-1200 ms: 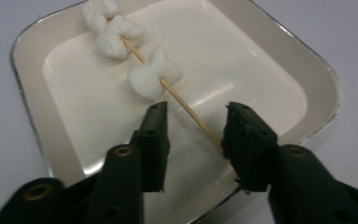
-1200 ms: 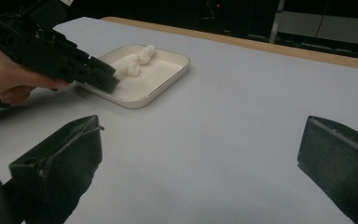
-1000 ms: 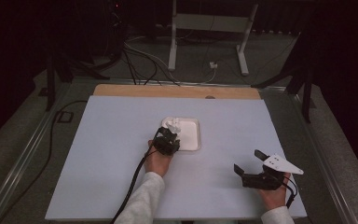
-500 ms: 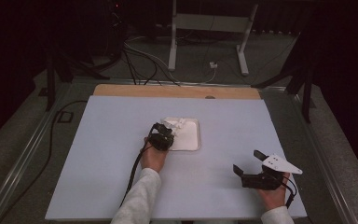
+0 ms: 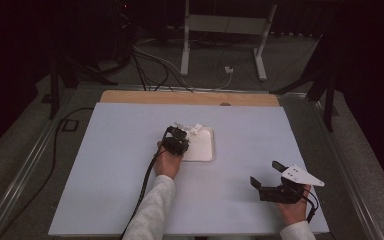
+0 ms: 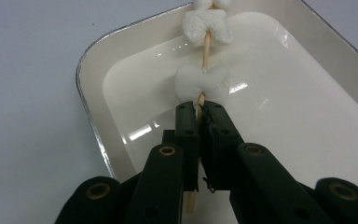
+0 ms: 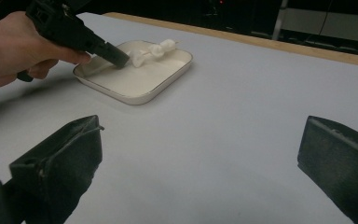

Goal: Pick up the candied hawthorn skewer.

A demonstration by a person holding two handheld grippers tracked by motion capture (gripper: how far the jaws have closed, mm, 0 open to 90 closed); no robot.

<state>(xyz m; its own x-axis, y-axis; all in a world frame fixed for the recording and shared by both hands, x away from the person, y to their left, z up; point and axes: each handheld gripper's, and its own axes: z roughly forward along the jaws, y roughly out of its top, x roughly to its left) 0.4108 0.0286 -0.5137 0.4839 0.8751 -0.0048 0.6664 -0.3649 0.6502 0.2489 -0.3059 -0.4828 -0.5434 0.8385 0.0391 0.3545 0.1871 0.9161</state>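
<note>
Near the middle of the worktop point(image 5: 105, 165), slightly toward its far edge, sits a shallow white tray point(image 5: 205, 150) with a thin metallic rim. Over the tray's left part, the left hand-held gripper point(image 6: 198, 108) is clamped on a thin wooden skewer point(image 6: 206, 44), its jaws pressed together around the stick just below the nearest marshmallow point(image 6: 201, 82). Two more marshmallows point(image 6: 205, 23) sit farther up the skewer, toward the tray's far rim; in the right gripper view the skewer slants upward out of the tray, its loaded end above the far rim. Toward the near right corner of the worktop, well apart from the tray, the right hand-held gripper point(image 5: 267, 176) rests in the person's hand with its jaws standing wide apart and nothing between them, pointing leftward at the tray.
</note>
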